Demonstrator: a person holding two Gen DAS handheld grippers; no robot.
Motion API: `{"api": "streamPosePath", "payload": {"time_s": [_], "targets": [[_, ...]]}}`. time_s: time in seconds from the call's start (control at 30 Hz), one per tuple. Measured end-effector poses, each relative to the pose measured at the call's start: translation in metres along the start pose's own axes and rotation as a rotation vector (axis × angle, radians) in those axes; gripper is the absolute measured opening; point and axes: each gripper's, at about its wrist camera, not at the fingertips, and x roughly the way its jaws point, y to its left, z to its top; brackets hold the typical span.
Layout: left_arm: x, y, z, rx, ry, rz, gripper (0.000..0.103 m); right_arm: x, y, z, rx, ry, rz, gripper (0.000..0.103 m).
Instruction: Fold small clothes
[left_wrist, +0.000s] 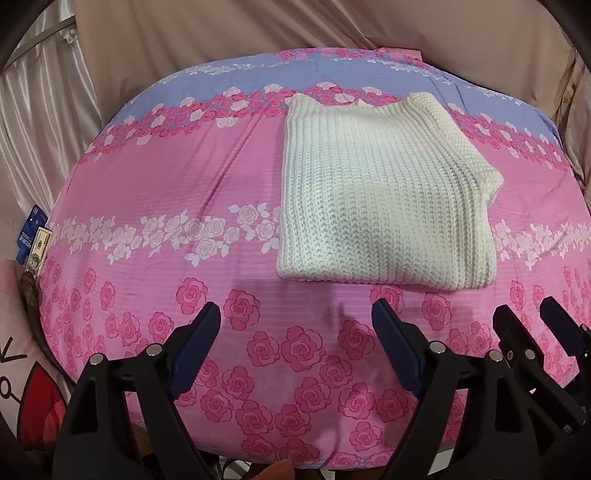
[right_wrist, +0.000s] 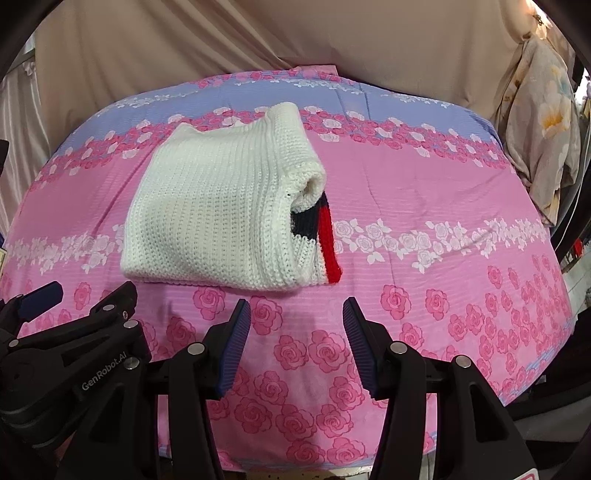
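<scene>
Faintly, "GenRobot.AI" on left tool (right_wrist: 79, 295) (gaping)

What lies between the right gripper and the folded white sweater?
Only bare pink rose-print bedsheet lies between the right gripper and the white sweater, as the right wrist view shows.

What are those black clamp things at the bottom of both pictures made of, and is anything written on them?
They look like black plastic clamps. The left gripper and right gripper each have two fingers lined with ribbed dark blue pads and round silver pins at the joints. White lettering on the left one reads GenRobot.AI. No cables or sleeves show.
</scene>
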Motion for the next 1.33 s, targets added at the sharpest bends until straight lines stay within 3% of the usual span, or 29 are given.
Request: {"api": "streamPosePath", "payload": {"time_s": [0.7, 1.0, 1.33], "targets": [[0.008, 0.001, 0.003, -0.015, 0.019, 0.001, 0.079, 0.005, 0.005, 0.004, -0.008, 0.012, -0.001, 0.051], [0.017, 0.003, -0.003, -0.020, 0.048, 0.023, 0.081, 0.007, 0.006, 0.001, -0.018, 0.014, -0.001, 0.051], [0.012, 0.001, -0.004, -0.007, 0.025, 0.059, 0.081, 0.007, 0.005, 0.000, 0.002, 0.018, 0.003, 0.052]]}}
